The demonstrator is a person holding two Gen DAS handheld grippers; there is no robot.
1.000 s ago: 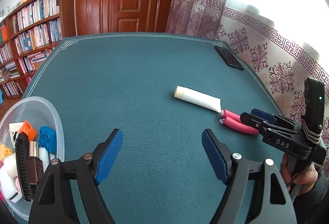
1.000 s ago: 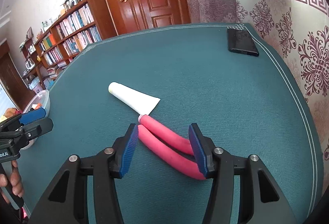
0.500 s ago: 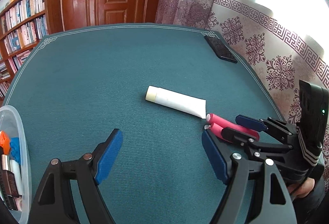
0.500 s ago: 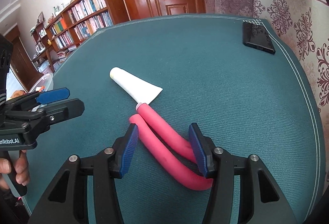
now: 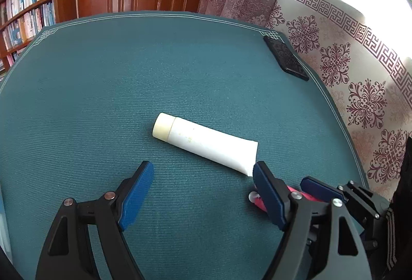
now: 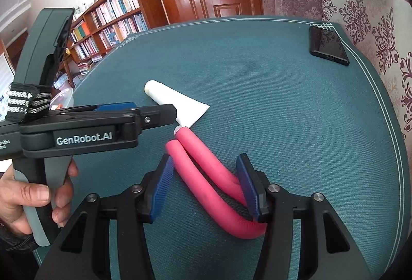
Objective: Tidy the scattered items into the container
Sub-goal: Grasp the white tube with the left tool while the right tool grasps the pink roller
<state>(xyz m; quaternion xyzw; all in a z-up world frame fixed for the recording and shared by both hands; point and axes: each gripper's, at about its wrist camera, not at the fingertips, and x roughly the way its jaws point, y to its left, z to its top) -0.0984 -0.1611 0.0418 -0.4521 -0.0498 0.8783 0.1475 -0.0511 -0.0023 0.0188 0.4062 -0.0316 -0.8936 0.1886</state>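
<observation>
1. Swinging right, the left gripper (image 5: 202,191) has closed in on the white tube (image 5: 206,142), and the clear container (image 6: 63,99) has slid out of its view.
2. "GenRobot.AI" reads plainly on the left gripper's side in the right wrist view.
3. Its jaws gape wide, holding nothing; a hand (image 6: 28,199) grips the handle.
4. Right gripper (image 6: 206,183), jaws spread, straddles the bent pink foam roller (image 6: 206,182) on the green table mat (image 6: 283,112).
5. Tube's crimped end lies just beside the roller's tips.
6. Black phone (image 6: 328,45) sits at the far corner.
</observation>
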